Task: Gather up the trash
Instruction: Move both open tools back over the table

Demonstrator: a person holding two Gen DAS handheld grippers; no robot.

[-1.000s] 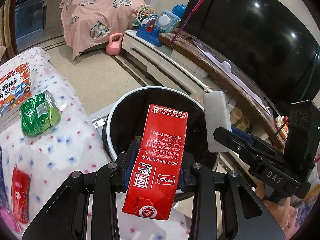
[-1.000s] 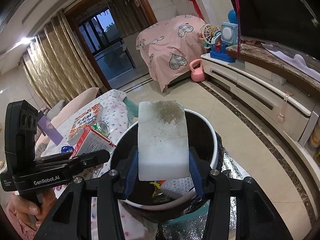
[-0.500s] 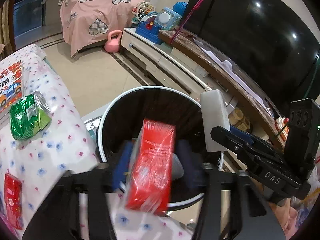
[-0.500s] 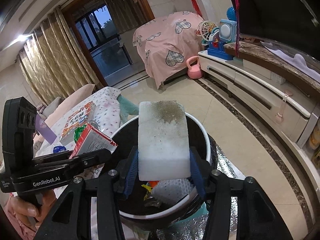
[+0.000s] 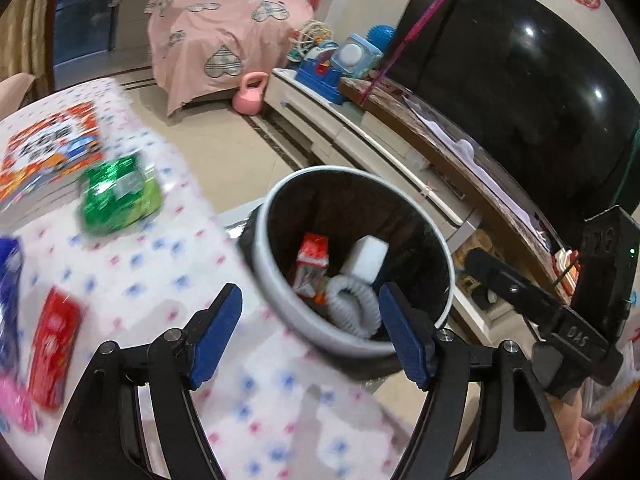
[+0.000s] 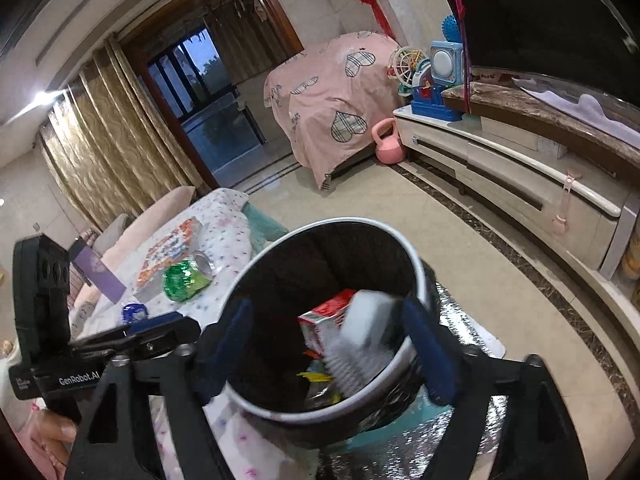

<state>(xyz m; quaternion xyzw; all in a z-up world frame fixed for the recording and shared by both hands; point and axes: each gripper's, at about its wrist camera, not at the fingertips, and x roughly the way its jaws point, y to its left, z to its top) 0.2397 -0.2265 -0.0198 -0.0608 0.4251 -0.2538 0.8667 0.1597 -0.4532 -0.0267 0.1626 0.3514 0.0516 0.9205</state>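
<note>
A black trash bin (image 5: 276,216) with a white rim stands beside the table; it also shows in the right wrist view (image 6: 418,268). Inside it lie a red carton (image 5: 314,254), a white sponge block (image 5: 366,258) and a white corrugated hose (image 5: 354,306). In the right wrist view the red carton (image 6: 328,316) and the blurred white block (image 6: 368,320) are in the bin. My left gripper (image 5: 310,334) is open and empty at the bin's near rim. My right gripper (image 6: 334,350) is open and empty over the bin.
On the flowered tablecloth (image 5: 160,264) lie a green crumpled wrapper (image 5: 118,196), a small red packet (image 5: 54,354), a colourful box (image 5: 52,148) and a blue item (image 5: 8,276). A TV cabinet (image 5: 360,136) runs behind the bin. The other gripper's body (image 5: 568,320) is at the right.
Both grippers opened. The red carton left my left gripper and the white block left my right gripper; both dropped into the bin. The left view swung left over the table.
</note>
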